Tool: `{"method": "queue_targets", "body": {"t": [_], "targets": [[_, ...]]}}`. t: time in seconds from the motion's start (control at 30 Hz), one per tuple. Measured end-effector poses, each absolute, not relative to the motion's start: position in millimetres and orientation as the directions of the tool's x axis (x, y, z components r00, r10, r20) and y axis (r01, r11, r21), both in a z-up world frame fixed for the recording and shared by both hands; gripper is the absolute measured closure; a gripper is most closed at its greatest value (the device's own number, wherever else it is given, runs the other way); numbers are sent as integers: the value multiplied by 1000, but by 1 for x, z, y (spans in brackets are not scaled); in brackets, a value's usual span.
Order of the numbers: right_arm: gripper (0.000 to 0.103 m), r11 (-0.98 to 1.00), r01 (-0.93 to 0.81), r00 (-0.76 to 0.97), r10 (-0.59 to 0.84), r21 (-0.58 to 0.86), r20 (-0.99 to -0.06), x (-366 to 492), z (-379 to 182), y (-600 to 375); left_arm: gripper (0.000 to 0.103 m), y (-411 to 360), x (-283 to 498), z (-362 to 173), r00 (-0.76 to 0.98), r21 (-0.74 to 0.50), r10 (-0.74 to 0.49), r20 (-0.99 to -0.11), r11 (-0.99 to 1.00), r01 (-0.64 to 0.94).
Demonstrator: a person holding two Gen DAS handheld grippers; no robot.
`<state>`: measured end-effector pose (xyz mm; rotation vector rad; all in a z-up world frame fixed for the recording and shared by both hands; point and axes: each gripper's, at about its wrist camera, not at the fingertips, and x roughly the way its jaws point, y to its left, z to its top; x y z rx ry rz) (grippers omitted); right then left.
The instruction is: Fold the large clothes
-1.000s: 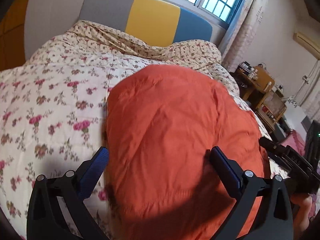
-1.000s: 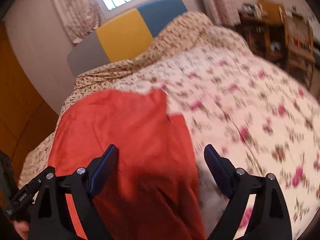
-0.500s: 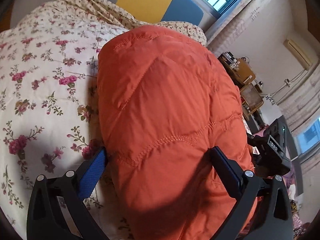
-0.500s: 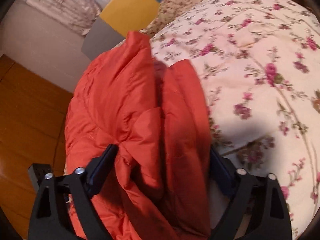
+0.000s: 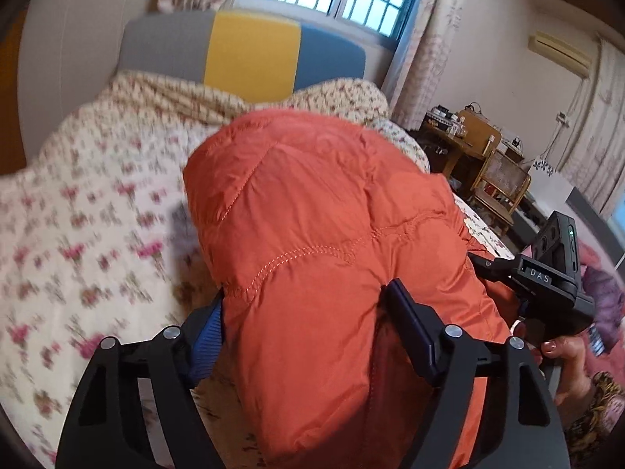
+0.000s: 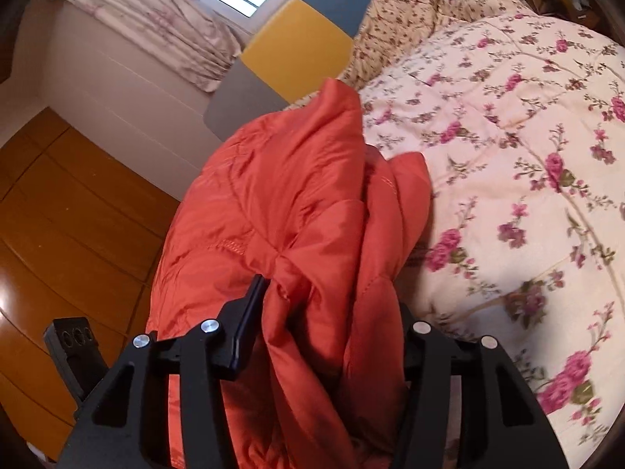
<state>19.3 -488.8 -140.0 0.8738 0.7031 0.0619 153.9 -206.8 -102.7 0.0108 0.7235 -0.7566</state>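
A bed (image 5: pixel 78 203) with a floral quilt (image 6: pixel 527 117) carries an orange puffer jacket (image 5: pixel 312 234), quilted with stitched seams and bunched in thick folds at the near edge. The left gripper (image 5: pixel 308 312) has its jaws pinching the jacket's padded bulk; the right gripper (image 6: pixel 332 312) likewise clamps gathered folds, which hide its right finger.

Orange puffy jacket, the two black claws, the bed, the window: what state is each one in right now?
Orange jacket: bunched and doubled over, lying on the bed, pinched at both near corners.
Left gripper: shut on the jacket's padded edge.
Right gripper: shut on gathered jacket folds.
Floral quilt: spread across the bed, rumpled near the headboard.
Curtains: drawn aside, barred window uncovered.
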Motion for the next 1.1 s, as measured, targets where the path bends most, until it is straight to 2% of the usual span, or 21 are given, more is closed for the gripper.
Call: {"method": "queue_targets", "body": {"t": [0.17, 0.4, 0.63, 0.67, 0.7, 0.77, 0.8, 0.83, 0.87, 0.93, 1.0, 1.1], "targets": [[51, 676, 163, 798, 338, 718, -499, 33, -126, -463, 31, -188, 153, -84, 570, -195, -605, -556, 762, 618], [51, 719, 66, 779, 396, 692, -486, 79, -113, -407, 32, -141, 152, -70, 659, -158, -556, -507, 811, 563], [51, 723, -20, 728, 484, 690, -486, 143, -121, -333, 36, -68, 169, -73, 747, -113, -436, -501, 889, 443], [51, 726, -43, 716, 502, 686, -485, 153, -122, -319, 40, -55, 171, -74, 761, -110, -424, -490, 897, 429], [51, 726, -78, 697, 530, 684, -483, 162, -123, -304, 53, -45, 170, -73, 769, -102, -444, -459, 887, 451], [46, 769, -127, 677, 529, 627, -511, 175, -121, -271, 53, -42, 164, -71, 780, -28, -452, -432, 872, 490], [40, 804, -131, 683, 498, 581, -535, 177, -120, -258, 53, -46, 163, -74, 774, 26, -446, -449, 860, 510], [38, 831, -124, 691, 465, 543, -553, 179, -120, -250, 53, -49, 165, -77, 766, 48, -442, -467, 852, 521], [38, 855, -98, 703, 422, 509, -573, 181, -122, -244, 50, -51, 167, -81, 756, 54, -435, -488, 850, 524], [38, 838, -50, 714, 410, 544, -567, 177, -132, -254, 40, -47, 168, -89, 758, 11, -429, -491, 867, 497], [38, 816, -9, 723, 404, 578, -560, 169, -139, -268, 24, -37, 169, -94, 745, -75, -453, -490, 874, 481], [37, 813, 50, 731, 366, 581, -576, 152, -150, -289, 15, -28, 171, -99, 728, -155, -471, -498, 875, 460]]}}
